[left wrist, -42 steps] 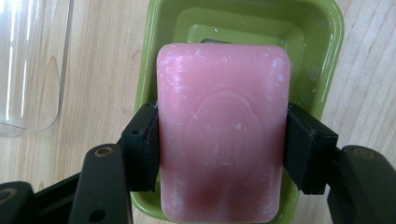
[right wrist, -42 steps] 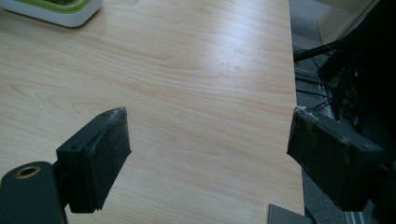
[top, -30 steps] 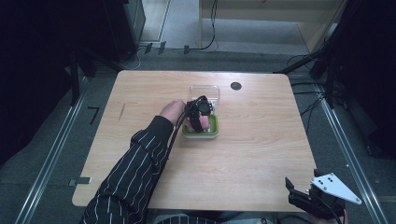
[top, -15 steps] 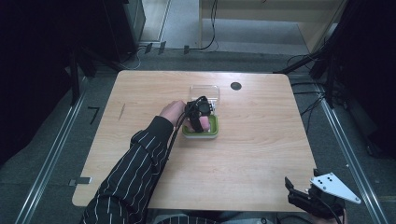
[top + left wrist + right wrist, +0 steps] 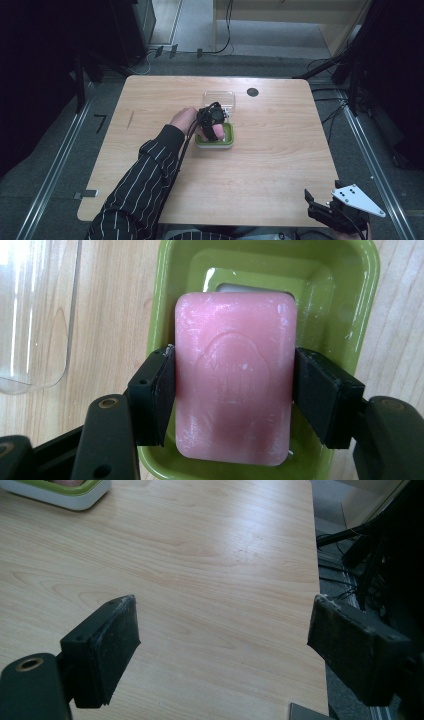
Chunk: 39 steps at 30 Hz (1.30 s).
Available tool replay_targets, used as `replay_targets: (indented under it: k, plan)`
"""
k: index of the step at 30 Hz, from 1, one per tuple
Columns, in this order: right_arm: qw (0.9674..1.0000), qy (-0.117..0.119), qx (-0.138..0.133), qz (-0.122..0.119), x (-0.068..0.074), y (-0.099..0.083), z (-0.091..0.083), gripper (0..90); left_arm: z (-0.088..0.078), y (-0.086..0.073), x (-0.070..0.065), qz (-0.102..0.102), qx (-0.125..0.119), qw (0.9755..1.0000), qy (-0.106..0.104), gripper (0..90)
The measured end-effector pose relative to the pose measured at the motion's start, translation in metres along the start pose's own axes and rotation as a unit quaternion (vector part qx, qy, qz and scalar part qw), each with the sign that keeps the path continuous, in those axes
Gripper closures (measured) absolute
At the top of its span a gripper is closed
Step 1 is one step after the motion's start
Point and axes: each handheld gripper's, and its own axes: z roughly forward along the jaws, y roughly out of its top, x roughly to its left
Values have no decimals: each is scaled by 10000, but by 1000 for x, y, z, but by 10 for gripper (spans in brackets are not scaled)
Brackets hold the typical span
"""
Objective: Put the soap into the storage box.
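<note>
A pink bar of soap (image 5: pixel 234 377) sits between the two jaws of my left gripper (image 5: pixel 234 390), which is shut on it over a green soap dish (image 5: pixel 350 300). In the high view the left gripper (image 5: pixel 212 122) hangs above the green soap dish (image 5: pixel 227 141) at the table's middle, with a bit of the pink soap (image 5: pixel 212 133) showing. My right gripper (image 5: pixel 222 640) is open with nothing between its jaws, over the table's near right corner. From above, the right gripper (image 5: pixel 320 205) lies just off the table's front right edge.
A clear plastic lid (image 5: pixel 219 97) lies just behind the dish; its edge shows as the clear lid (image 5: pixel 35 315) beside the dish. A small black disc (image 5: pixel 252 92) sits at the back. The wooden table (image 5: pixel 280 150) ends at its right edge (image 5: pixel 312 580).
The left gripper with the soap has stayed over the dish. The right gripper has barely shifted at the near right corner.
</note>
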Motion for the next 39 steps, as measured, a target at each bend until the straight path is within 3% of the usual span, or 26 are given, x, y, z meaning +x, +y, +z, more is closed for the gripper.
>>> replay_targets:
  k: [11,17,25,28,36,39]
  plan:
    - [10000,60,-3,-43,3,3,3,135,-9,-7,-1,-307,-134,9993,-149,302]
    - [9999,122,-18,-74,4,6,6,135,-14,-11,-3,-561,-29,9982,-198,182]
    - [9996,218,-63,-139,6,10,11,135,-23,-23,-6,-904,53,9957,-217,99]
    - [9995,260,-62,-153,8,12,13,135,-26,-29,-8,-1165,93,9929,-213,71]
    - [9989,377,-92,-243,12,17,19,135,-36,-48,-22,-1556,297,9872,-191,10]
    - [9987,419,-110,-258,14,19,21,135,-39,-57,-29,-1755,332,9838,-137,10]
